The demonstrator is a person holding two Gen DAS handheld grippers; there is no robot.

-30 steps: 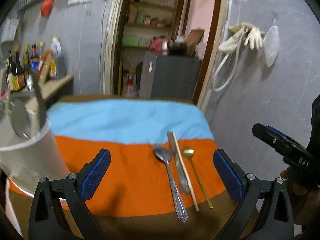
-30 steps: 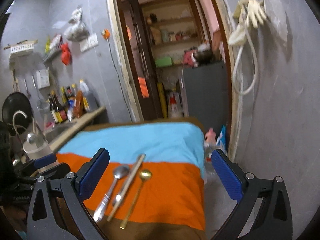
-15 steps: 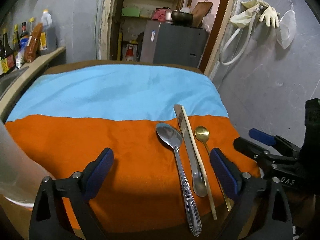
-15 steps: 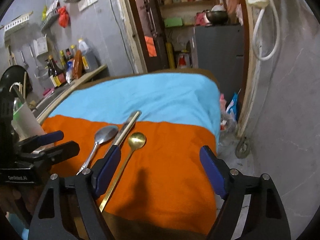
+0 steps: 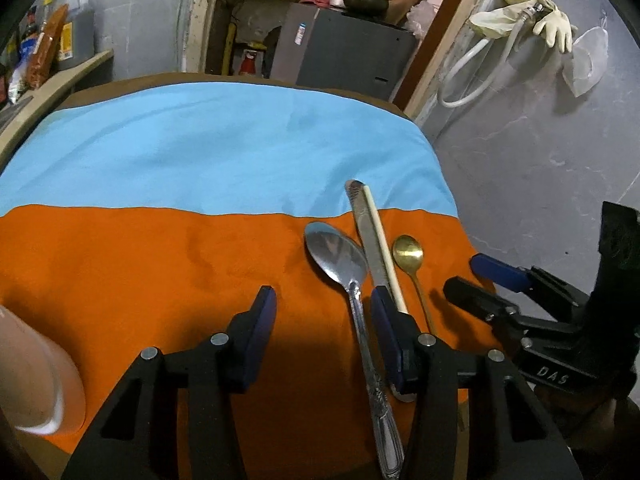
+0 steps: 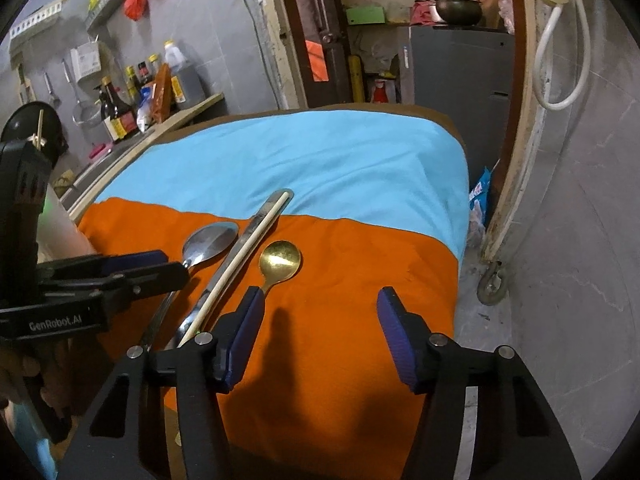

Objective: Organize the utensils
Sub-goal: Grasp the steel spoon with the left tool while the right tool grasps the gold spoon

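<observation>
Four utensils lie side by side on the orange band of the cloth [image 5: 140, 264]: a silver spoon [image 5: 338, 258], a table knife [image 5: 366, 232], a pale chopstick [image 5: 378, 236] resting along it, and a small gold spoon [image 5: 408, 254]. My left gripper [image 5: 324, 320] hovers low over the silver spoon. Its jaws are closing, with the spoon's handle between them near the right finger, and the pads are clear of it. My right gripper [image 6: 320, 320] is also closing, over bare orange cloth. The gold spoon [image 6: 280, 260] lies just beyond its left finger [image 6: 244, 332].
A white cup [image 5: 32, 380] stands at the near left. The cloth-covered table ends at the right beside a grey wall [image 5: 540, 160]. A counter with bottles [image 6: 120, 116] runs along the left. A grey cabinet [image 5: 348, 52] stands in the doorway behind.
Both grippers have sunk and tipped down toward the utensils, and both pairs of jaws have narrowed. The white cup has slid to the left edge of the left wrist view.
</observation>
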